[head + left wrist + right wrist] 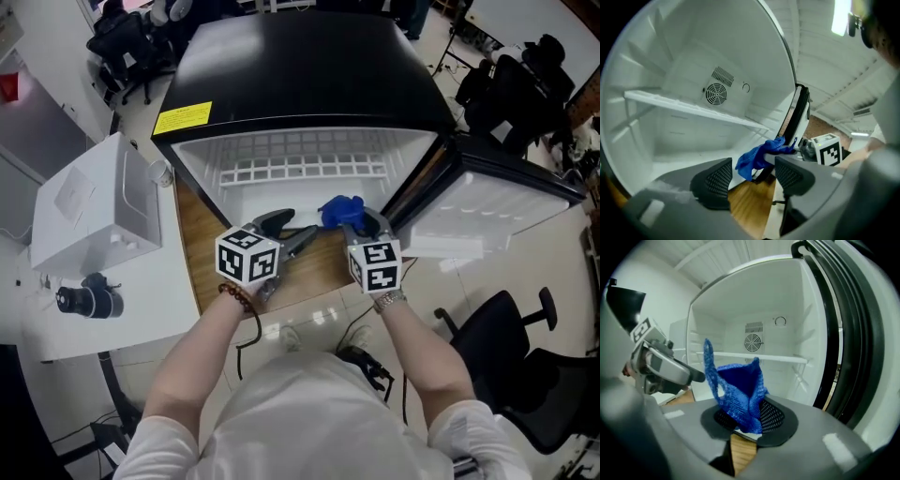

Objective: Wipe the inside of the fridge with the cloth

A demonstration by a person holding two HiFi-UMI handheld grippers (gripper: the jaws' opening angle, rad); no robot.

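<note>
The small black fridge (pixel 309 75) stands open, its white inside (pixel 300 173) facing me and its door (pixel 497 211) swung to the right. My right gripper (pixel 361 223) is shut on a crumpled blue cloth (pixel 339 211) in front of the opening; in the right gripper view the cloth (pixel 738 385) stands up from between the pads of that gripper (pixel 747 420). My left gripper (pixel 286 230) is beside it on the left, open, with nothing between its fingers (pixel 715 180). From the left gripper view the cloth (pixel 757 159) hangs just beyond the jaws.
A white shelf (pixel 754 357) crosses the fridge inside, with a round fan vent (pixel 753 341) on the back wall. The fridge rests on a wooden board (pixel 309 272). A white box (pixel 89 202) and a black device (pixel 89 302) sit on the left table. An office chair (pixel 525 366) stands at right.
</note>
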